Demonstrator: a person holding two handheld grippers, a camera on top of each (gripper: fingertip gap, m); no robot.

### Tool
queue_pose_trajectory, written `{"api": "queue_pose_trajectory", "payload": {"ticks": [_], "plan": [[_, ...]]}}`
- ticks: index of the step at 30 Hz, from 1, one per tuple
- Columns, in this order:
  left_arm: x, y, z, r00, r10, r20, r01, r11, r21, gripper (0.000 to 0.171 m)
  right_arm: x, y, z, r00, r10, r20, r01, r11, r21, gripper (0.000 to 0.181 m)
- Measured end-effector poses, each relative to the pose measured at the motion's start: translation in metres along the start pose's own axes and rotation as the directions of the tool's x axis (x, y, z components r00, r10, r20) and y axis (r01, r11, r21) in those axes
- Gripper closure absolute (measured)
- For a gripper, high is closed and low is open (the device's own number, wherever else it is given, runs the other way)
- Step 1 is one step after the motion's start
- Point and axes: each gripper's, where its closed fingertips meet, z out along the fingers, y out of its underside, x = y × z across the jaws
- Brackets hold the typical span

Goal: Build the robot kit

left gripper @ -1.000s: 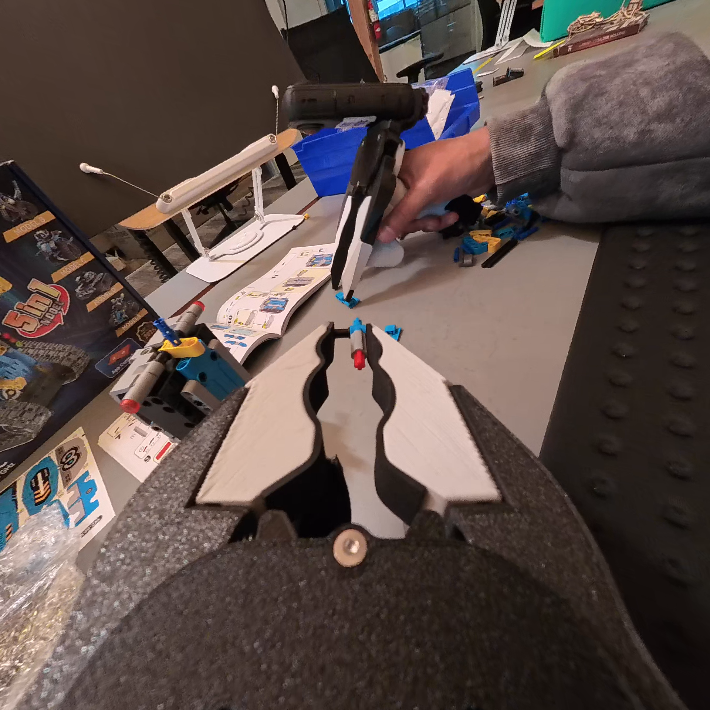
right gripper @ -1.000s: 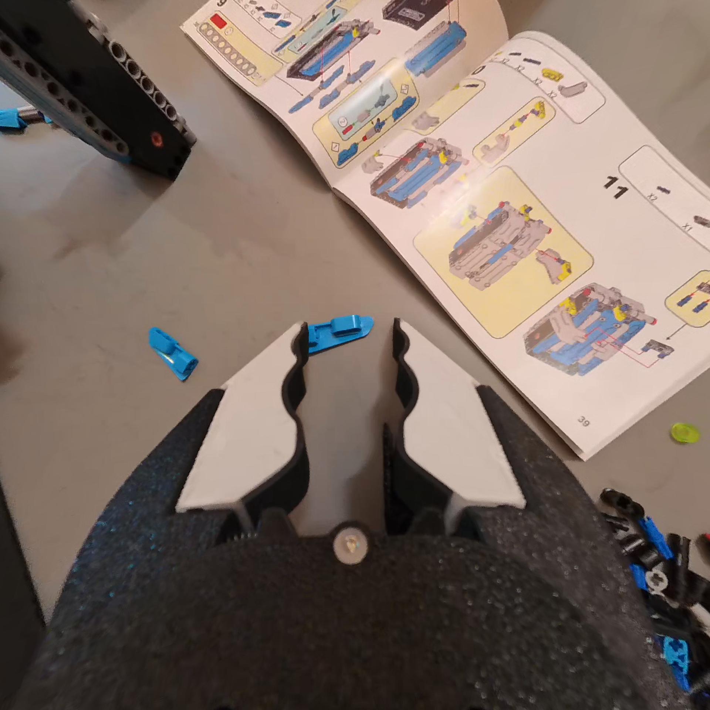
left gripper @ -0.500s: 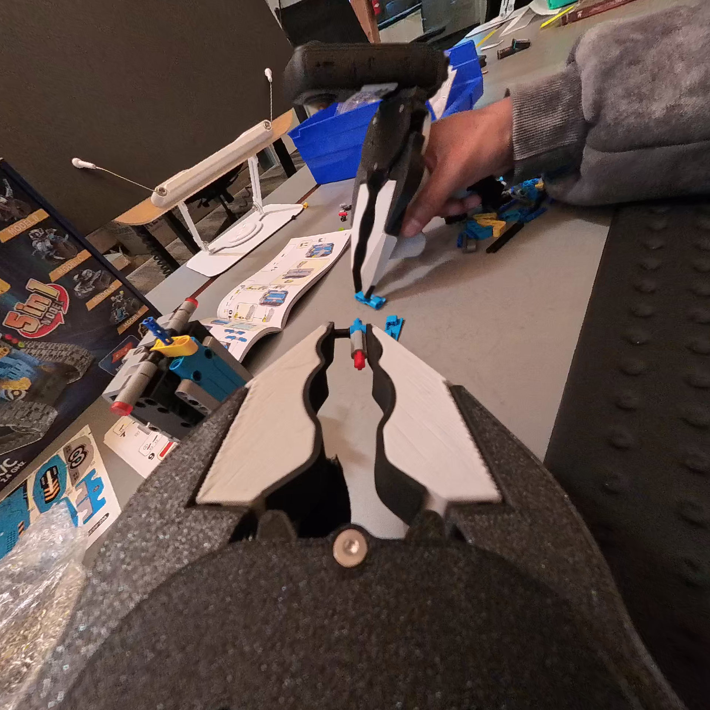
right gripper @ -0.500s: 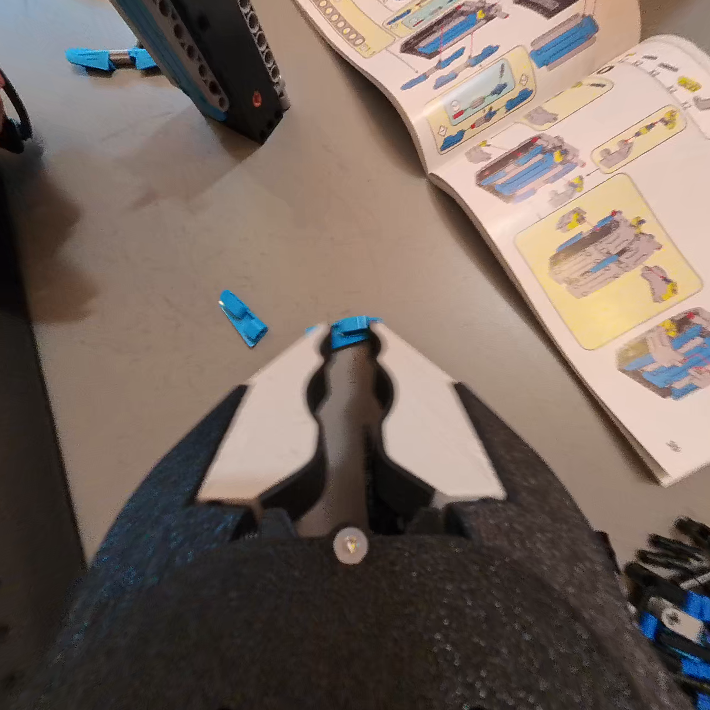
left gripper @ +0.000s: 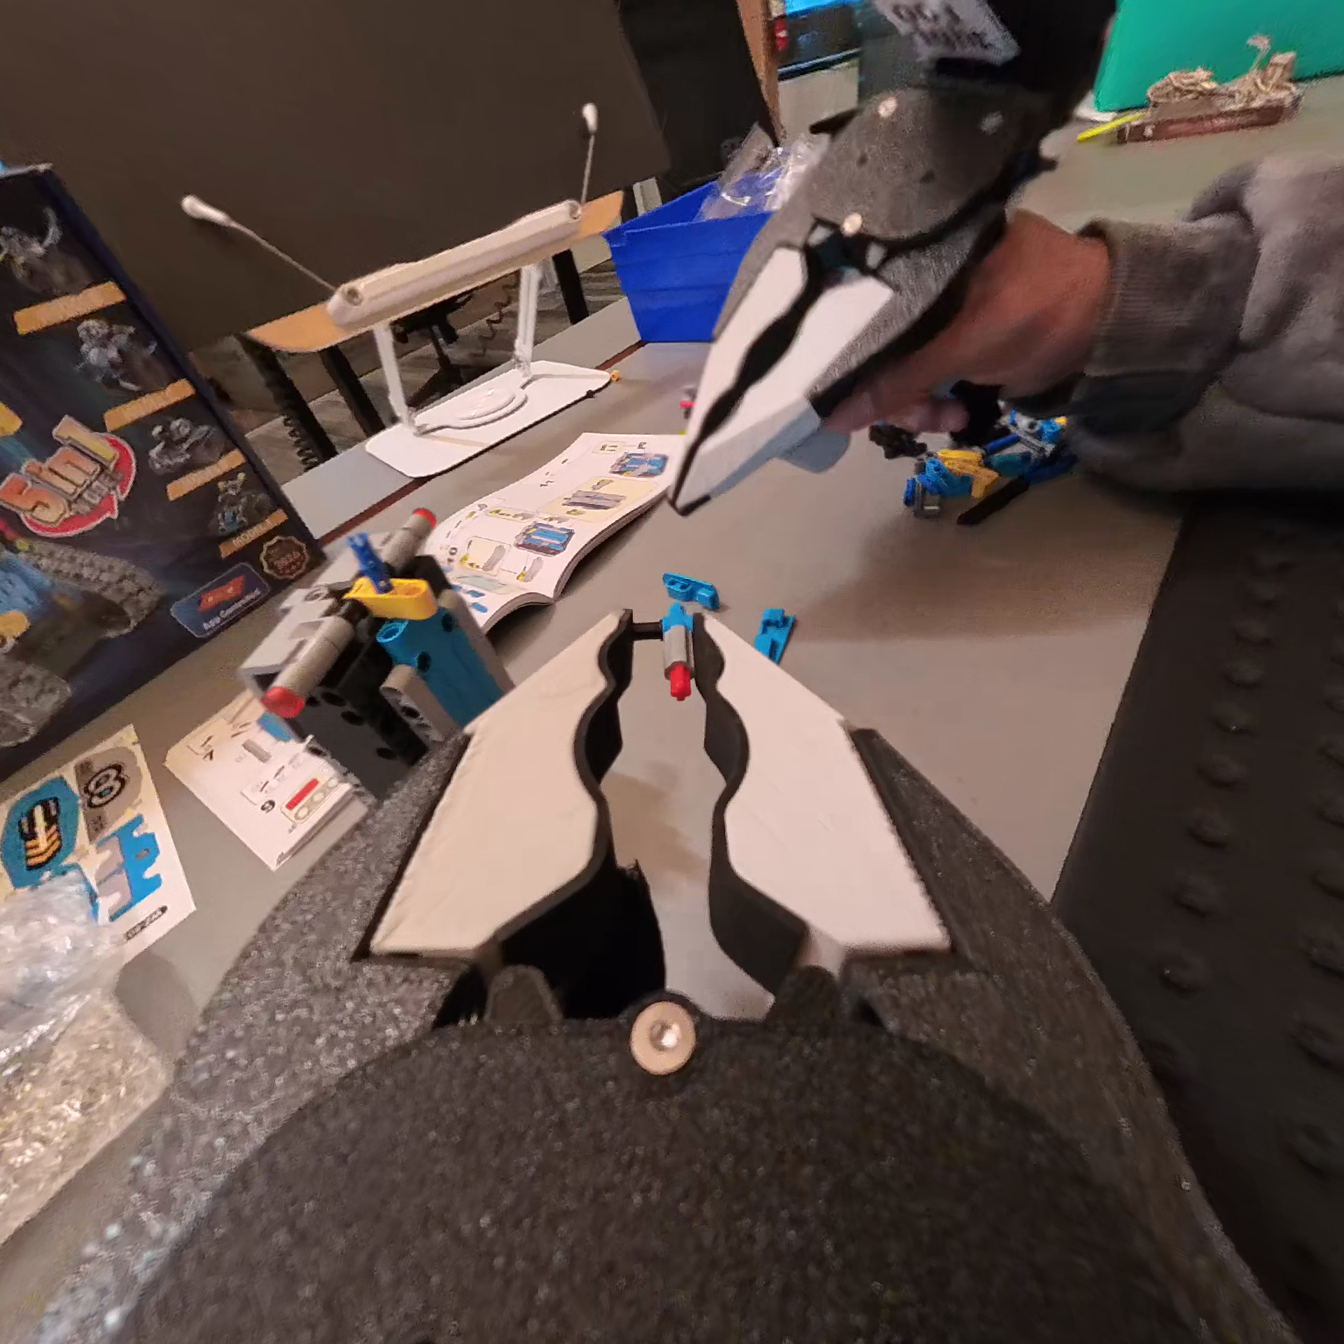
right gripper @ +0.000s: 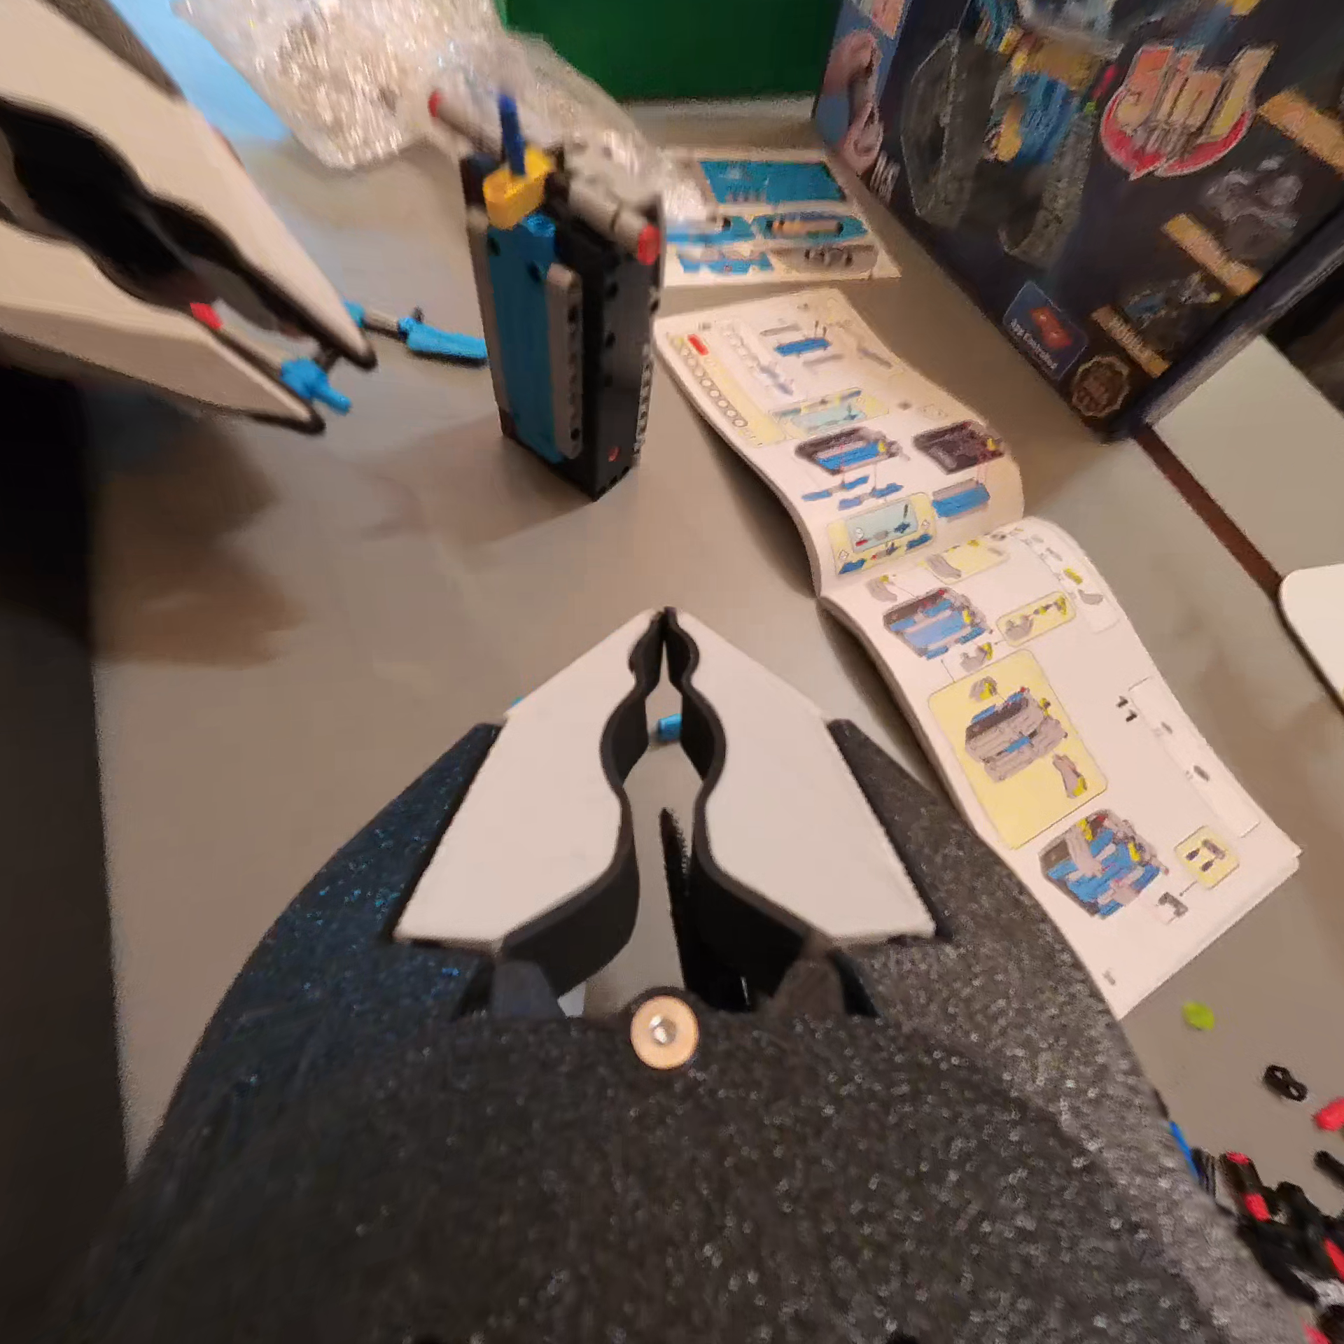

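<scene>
Pinching a little grey pin [left gripper: 676, 647] with a red tip, the left gripper [left gripper: 660, 622] stays low, open only as wide as the pin. The right gripper [right gripper: 665, 618] has come up off the table [left gripper: 945, 654] with its tips pressed together and empty. The blue piece [left gripper: 689, 588] it was squeezing lies below, and the blue bin [left gripper: 676, 284] behind holds clear bags.

Both wrist cameras look down close over the grey table [left gripper: 945, 654], facing each other (sharing the instruction booklet [right gripper: 982, 691]).

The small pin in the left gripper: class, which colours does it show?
The pin is grey with a red tip and a blue end, gripped by the left gripper; clearest in the left wrist view.
</scene>
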Motion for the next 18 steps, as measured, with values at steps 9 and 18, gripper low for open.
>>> {"api": "queue_pose_trajectory", "payload": {"ticks": [9,18], "plan": [[0.0,0.004,0.002,0.999,-0.044,-0.013,0.044,0.999,-0.016,0.156,0.029,0.045,0.016,0.958,0.27,0.094,-0.254,0.954,-0.157,0.145],[0.01,0.004,0.008,0.998,-0.021,-0.056,0.02,0.999,-0.026,0.156,0.018,0.056,0.023,0.957,0.177,0.231,-0.121,0.964,-0.237,0.117]]}}
